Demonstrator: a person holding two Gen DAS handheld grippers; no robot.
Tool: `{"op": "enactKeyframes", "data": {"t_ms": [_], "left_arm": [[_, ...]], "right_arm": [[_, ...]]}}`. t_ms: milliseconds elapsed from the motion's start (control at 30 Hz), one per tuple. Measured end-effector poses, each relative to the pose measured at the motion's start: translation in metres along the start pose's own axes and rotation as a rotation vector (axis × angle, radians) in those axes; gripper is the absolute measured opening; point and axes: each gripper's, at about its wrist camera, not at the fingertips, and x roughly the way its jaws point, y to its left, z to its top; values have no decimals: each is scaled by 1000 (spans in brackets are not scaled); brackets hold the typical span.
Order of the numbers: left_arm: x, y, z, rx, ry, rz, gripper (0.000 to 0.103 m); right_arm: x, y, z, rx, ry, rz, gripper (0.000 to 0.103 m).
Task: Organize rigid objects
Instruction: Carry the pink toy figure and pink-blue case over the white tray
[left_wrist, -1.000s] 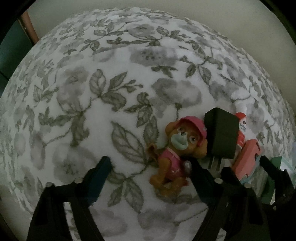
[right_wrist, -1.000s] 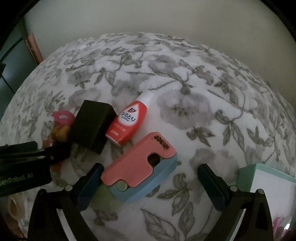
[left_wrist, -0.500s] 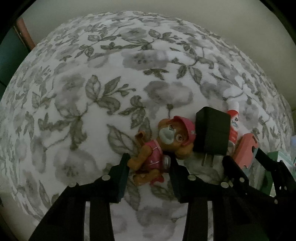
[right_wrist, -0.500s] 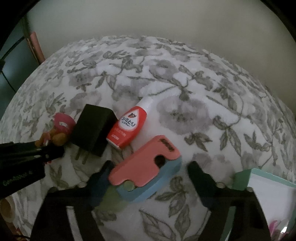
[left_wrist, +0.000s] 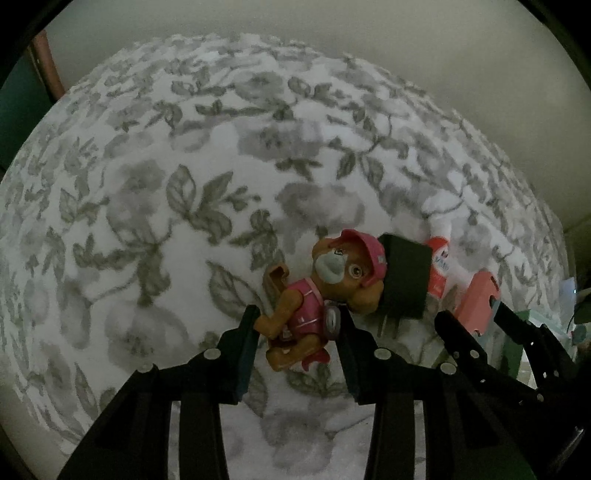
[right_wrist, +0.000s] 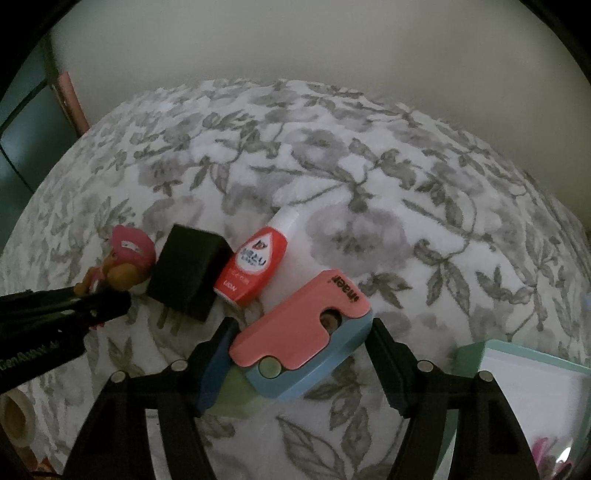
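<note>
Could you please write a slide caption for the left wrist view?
Left tongs clamp a pink-capped toy dog beside a black plug adapter on floral cloth.

Your left gripper (left_wrist: 297, 326) is built of matte black, angular arms, each carrying 2 round silver screw heads, and its 2 fingers end in dark teal-blue pads (left_wrist: 246, 354). Your right gripper (right_wrist: 301, 354) has the same black frame, silver screws and dark blue pads (right_wrist: 213, 369). Seen from the right wrist camera, the left gripper's black side bears pale lettering, too blurred to read in full.
</note>
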Motion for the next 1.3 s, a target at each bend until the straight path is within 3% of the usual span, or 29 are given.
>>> {"op": "enactKeyframes", "data": {"t_ms": [267,533,1300], "left_arm": [[-31,7,9,-11,-78,-22,42],[-43,-7,3,13,-99,-36,42],[-102,-76,-45,167,-200,-103,42]], "right_arm": [[-29,-10,11,52,-56,25,73],[-45,-19,7,91,-57,34,73],[-136,-77,-50,256,-83,3,73]]}}
